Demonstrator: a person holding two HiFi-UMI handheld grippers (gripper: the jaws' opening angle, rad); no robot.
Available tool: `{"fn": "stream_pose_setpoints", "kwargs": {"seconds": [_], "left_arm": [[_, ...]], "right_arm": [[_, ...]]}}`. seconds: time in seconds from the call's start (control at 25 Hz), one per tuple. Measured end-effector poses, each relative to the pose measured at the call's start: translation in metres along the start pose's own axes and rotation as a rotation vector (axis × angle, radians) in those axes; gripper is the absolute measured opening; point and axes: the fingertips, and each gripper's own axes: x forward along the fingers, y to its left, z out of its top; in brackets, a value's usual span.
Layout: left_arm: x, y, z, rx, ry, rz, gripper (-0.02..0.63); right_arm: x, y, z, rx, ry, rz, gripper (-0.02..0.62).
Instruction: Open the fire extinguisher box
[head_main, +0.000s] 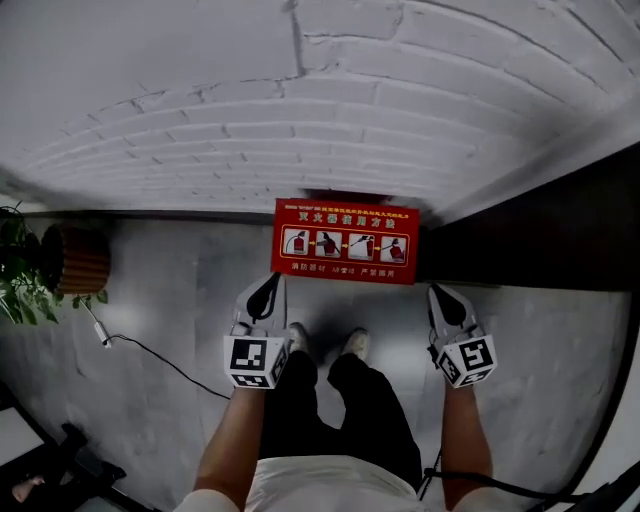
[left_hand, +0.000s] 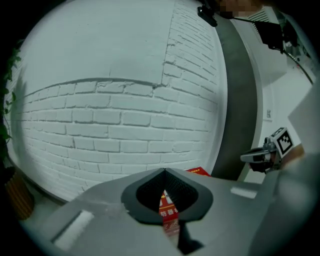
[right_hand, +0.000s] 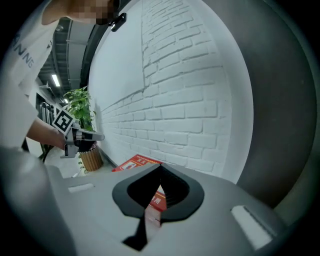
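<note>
Nearest the head camera sit the person's black trousers (head_main: 372, 412) and two bare forearms (head_main: 235, 440), each running out to a claw. From the shoes (head_main: 354, 343), the left claw (head_main: 266, 292) is at about 11 o'clock and the right claw (head_main: 445, 303) at about 1 o'clock. Both hang above the grey floor (head_main: 180, 300), apart from the fire extinguisher box (head_main: 346, 240) and touching nothing.

From each claw's own camera I read the jaws as closed, tips meeting, with nothing pinched. Only a sliver of the red box shows through the gap behind the tips.

That box stands on the floor at 12 o'clock, backed against the white brick wall (head_main: 300, 110). It looks shut, and its red face carries four instruction pictures. The left claw points near the box's left front corner, the right claw just off its right front corner.

At 9 o'clock I see a potted plant (head_main: 20, 270) in a ribbed brown pot (head_main: 78, 260) — a thin cable (head_main: 160, 358) trails across the floor beside it. A dark panel (head_main: 540, 230) meets the wall at 2 o'clock.
</note>
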Motion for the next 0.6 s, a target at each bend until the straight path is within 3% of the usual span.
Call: {"fn": "stream_pose_setpoints", "kwargs": {"seconds": [0.28, 0.6], "left_arm": [[0.024, 0.011, -0.085, 0.037, 0.032, 0.026, 0.005], [0.045, 0.031, -0.178, 0.015, 0.108, 0.049, 0.005]], "right_arm": [[0.027, -0.006, -0.078, 0.025, 0.019, 0.022, 0.008], [0.033, 0.013, -0.098, 0.027, -0.005, 0.053, 0.008]]}}
